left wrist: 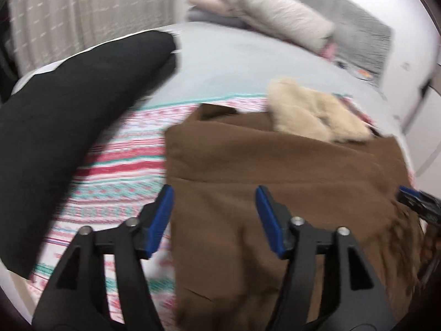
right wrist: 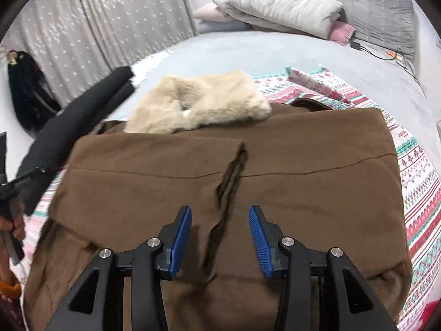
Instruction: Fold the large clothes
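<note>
While both grippers' fingers (right wrist: 261, 237) gape empty, folded brown woollen coat (right wrist: 193, 182), fluffy beige collar (right wrist: 201, 102).

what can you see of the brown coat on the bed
The brown coat looks like thick woollen cloth, folded into a broad flat block on the patterned blanket. A seam runs across it, a dark frayed strip lies down its middle, and a cream fur collar rests at its far edge. Neither gripper's pads press on it.

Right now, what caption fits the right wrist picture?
Open right gripper above a folded brown fabric coat with a fluffy cream fur collar.
</note>
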Tool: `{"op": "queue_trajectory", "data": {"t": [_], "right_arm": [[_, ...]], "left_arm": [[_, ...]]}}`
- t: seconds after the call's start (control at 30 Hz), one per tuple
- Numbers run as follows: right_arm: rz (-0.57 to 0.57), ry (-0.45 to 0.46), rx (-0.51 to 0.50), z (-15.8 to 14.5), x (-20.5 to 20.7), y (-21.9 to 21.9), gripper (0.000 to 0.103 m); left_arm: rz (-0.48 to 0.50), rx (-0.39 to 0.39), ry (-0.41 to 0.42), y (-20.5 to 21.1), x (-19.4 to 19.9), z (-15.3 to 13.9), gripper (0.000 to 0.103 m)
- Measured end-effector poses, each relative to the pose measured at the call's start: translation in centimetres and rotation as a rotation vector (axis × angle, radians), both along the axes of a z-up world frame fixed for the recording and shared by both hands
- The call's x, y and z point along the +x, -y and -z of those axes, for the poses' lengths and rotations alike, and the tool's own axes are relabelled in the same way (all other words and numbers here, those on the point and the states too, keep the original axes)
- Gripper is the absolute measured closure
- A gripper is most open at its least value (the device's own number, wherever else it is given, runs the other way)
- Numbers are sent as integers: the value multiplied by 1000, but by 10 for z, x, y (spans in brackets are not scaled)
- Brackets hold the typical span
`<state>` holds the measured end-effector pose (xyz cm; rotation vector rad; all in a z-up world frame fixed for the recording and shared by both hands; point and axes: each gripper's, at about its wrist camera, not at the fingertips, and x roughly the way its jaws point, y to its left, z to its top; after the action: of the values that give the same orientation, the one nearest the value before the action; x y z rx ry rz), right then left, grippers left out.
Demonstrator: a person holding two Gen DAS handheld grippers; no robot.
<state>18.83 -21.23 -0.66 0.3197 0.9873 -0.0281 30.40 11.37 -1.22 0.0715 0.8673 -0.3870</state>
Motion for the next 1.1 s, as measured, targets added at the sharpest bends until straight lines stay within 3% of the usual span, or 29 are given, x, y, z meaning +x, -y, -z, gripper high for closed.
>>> {"op": "queue_trajectory", "data": {"t": [0.07,0.13,0.2,0.3,0.43,0.5,0.63,0.8,0.93,1.1], "right_arm": [[-24,9,9,0,-6,-9,59],[-60,-15,3,9,-11,-19,59],[-73,-45,-23,23,-12,-23,55],[-74,-62,-31,40,-16,-20,52],[-64,-80,-90,31,-21,-27,45],[-69,-95,-115,24,-27,-29,42],[-58,-113,-106,9,-54,-23,38],[-40,-121,-74,-11,-96,-12,34],[-25,-113,-88,-29,-139,-6,31],[-27,-95,-85,-44,-193,-6,22]], "left_arm": [[44,-5,-51,3,-8,21,38],[46,43,-101,3,-8,47,38],[68,41,-68,1,-16,60,38],[59,96,-55,7,-24,53,37],[15,156,-77,11,-37,36,35],[-6,133,-97,3,-46,27,26],[-29,67,-132,-7,-73,3,25],[-39,79,-111,-14,-120,-21,20],[-55,85,-112,-24,-155,-28,14],[-51,8,-204,-37,-187,-22,8]]}}
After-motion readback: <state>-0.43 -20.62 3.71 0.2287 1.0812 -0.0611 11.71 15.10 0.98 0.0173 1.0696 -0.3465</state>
